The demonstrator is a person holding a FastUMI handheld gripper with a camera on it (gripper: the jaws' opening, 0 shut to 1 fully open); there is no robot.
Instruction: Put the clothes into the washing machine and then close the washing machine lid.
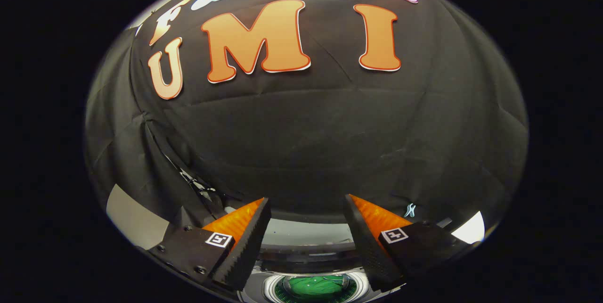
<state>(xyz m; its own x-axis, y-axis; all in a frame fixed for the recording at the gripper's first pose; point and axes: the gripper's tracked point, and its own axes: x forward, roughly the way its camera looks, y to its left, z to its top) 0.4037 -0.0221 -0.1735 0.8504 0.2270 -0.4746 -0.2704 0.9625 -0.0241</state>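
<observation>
From my seat I see the gripper (pixel 306 208) held up high with its fingers spread wide apart and nothing between them, so it is released. Down between the fingers and below them sits the washing machine (pixel 301 258), its pale top facing up at me. Its round opening (pixel 314 288) shows a ring-shaped rim, and inside the drum lies a green garment (pixel 314 286), bunched up (I cannot tell whether a clear lid covers it or the opening is bare). The fingertips hang well above the machine, touching nothing. Beyond the fingers the black cloth wall (pixel 306 143) of the booth hangs in folds, and a small pale clip (pixel 410 209) is pinned to it near the right finger.
</observation>
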